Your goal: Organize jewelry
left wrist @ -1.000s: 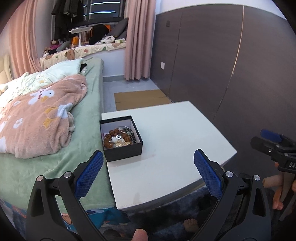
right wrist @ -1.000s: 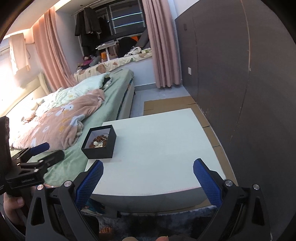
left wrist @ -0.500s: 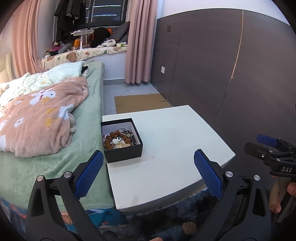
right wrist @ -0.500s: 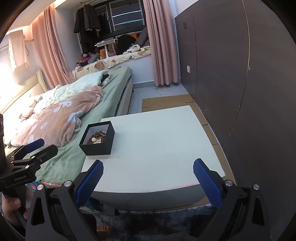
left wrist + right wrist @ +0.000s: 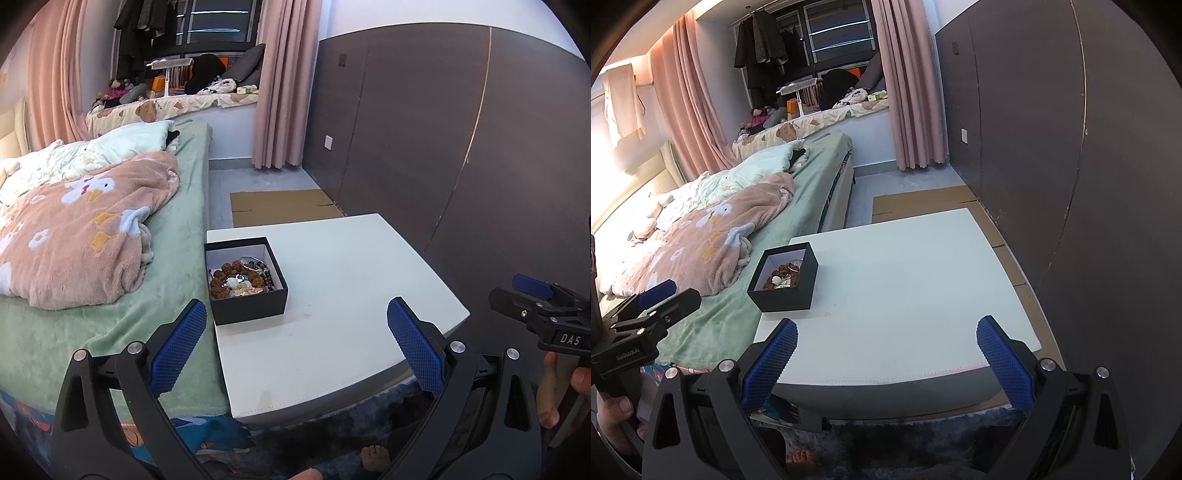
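- The left gripper (image 5: 295, 347) has its jaws wide apart and holds nothing; its blue pads (image 5: 179, 347) touch nothing and hang in front of the near edge of the table (image 5: 332, 354).
- The right gripper (image 5: 886, 350) is also spread wide and empty, in front of the same edge of the table, further to the right.
- The box (image 5: 245, 280) is black and without lid; it stands on the table at its left side, next to the bed (image 5: 110, 325).
- The jewelry (image 5: 240, 282), brown beads and pale pieces, lies in a heap inside the box.
- Right of the box the table top is bare and white.
- A pink blanket (image 5: 74, 243) lies on the bed, left of the box.
- Cardboard (image 5: 280, 206) lies flat on the floor behind the table.
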A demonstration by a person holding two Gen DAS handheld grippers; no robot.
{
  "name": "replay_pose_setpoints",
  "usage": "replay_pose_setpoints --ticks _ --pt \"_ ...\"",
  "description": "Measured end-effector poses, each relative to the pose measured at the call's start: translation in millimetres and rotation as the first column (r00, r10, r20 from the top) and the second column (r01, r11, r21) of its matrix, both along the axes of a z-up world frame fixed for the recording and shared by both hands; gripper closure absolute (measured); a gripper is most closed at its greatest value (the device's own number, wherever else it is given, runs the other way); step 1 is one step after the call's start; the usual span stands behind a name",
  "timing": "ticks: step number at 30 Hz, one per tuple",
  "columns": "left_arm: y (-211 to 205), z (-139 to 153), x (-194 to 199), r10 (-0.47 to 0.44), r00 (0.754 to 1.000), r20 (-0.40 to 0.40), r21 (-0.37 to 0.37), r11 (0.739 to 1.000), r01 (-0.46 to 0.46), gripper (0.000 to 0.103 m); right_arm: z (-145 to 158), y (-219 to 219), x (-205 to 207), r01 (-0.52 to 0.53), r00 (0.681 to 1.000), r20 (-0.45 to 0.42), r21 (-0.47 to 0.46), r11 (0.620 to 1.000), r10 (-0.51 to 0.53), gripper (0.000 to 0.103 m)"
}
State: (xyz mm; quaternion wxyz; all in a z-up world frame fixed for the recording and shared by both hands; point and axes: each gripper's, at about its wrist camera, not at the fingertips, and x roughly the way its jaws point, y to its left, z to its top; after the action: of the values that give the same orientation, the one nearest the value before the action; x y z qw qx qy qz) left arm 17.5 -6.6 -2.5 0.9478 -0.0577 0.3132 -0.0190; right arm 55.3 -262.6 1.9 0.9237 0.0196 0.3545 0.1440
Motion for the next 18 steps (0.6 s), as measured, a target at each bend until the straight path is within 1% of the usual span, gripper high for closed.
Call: replay_pose_setpoints --ticks 18 --pt "-2.0 2.7 -2.6 0.004 1.0 0.012 0.022 1.0 -0.004 0.005 0.5 0.1 0.1 0.001 1.0 -0.002 0.004 1.0 -0.001 0.008"
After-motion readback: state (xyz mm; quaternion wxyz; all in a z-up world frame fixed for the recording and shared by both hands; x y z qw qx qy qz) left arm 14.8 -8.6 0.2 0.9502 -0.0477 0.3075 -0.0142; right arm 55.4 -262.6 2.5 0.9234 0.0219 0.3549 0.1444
